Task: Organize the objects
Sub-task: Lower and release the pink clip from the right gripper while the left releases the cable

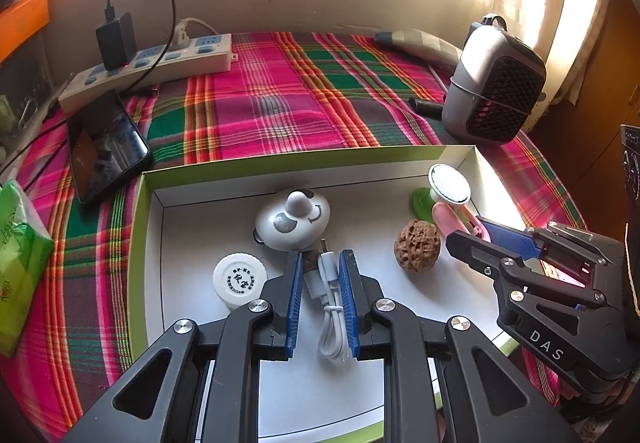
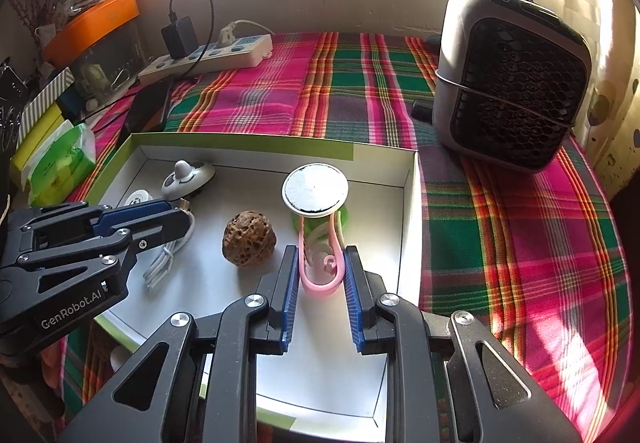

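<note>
Plaid cloth covers the surface; on it sits a box [image 1: 138,227].

Left gripper [image 1: 320,263]: jaws part-open, straddling the cable [image 1: 330,303] near the box's front wall, contact unclear.

Right gripper [image 2: 320,263]: jaws close around the pink stand [image 2: 320,275], seemingly touching.

Cable's long axis runs front-to-back, plug end toward the panda [image 1: 292,219].

Close squarely on the bundle's middle (loops may splay).

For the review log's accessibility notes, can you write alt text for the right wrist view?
The right hand-held gripper brackets a pink looped stand topped by a round white disc, inside a shallow white box on a plaid cloth. A walnut lies beside it; the left hand-held gripper reaches over a white cable.
</note>
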`<state>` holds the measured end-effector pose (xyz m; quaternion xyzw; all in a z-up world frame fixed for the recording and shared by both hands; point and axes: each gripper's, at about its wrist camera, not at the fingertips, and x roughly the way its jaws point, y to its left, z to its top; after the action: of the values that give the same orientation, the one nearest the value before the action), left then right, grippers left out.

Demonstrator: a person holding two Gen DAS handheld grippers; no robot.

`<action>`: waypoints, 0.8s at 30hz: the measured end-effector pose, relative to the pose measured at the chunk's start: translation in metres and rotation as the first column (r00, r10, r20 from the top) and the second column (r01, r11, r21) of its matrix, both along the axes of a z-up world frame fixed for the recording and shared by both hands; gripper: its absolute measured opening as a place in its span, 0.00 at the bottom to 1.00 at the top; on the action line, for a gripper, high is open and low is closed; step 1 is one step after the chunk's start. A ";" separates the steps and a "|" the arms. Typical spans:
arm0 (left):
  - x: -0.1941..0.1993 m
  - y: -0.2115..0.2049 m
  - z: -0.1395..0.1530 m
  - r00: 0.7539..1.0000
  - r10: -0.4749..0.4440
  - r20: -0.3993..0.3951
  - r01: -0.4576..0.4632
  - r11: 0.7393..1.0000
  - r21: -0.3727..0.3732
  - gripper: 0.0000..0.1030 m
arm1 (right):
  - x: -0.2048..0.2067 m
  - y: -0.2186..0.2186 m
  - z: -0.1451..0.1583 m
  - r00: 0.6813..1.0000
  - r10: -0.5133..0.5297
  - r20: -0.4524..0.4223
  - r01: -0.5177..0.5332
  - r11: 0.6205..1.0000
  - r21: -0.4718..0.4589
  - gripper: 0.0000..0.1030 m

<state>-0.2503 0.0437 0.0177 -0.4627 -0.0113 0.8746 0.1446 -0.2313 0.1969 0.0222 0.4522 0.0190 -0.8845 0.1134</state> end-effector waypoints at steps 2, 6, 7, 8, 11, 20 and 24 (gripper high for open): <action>-0.001 0.000 -0.001 1.000 0.004 0.002 -0.004 1.000 -0.001 0.16 | -0.002 -0.001 0.000 1.000 0.000 -0.003 0.000 1.000 0.002 0.22; -0.003 -0.001 -0.001 1.000 0.010 0.003 -0.010 1.000 0.002 0.16 | -0.005 -0.001 0.000 1.000 -0.001 -0.008 0.001 1.000 0.000 0.22; -0.003 -0.001 -0.001 1.000 0.009 0.003 -0.009 1.000 0.001 0.16 | -0.005 -0.001 0.000 1.000 0.000 -0.008 0.000 1.000 -0.002 0.22; -0.003 -0.001 -0.001 1.000 0.010 0.005 -0.010 1.000 0.000 0.17 | -0.006 -0.001 0.000 1.000 0.001 -0.009 -0.001 1.000 -0.003 0.22; -0.004 -0.002 -0.001 1.000 0.012 0.011 -0.012 1.000 0.007 0.17 | -0.008 -0.002 -0.001 1.000 0.004 -0.013 -0.004 1.000 -0.004 0.22; 0.000 -0.001 0.000 1.000 0.000 0.013 0.000 1.000 0.008 0.17 | -0.009 -0.002 -0.001 1.000 0.008 -0.016 -0.009 1.000 -0.010 0.22; 0.002 0.000 0.001 1.000 -0.003 0.009 0.003 1.000 0.005 0.17 | -0.009 -0.003 -0.001 1.000 0.005 -0.018 -0.005 1.000 -0.011 0.22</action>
<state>-0.2479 0.0435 0.0191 -0.4662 -0.0133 0.8723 0.1471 -0.2399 0.1943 0.0209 0.4434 0.0165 -0.8884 0.1178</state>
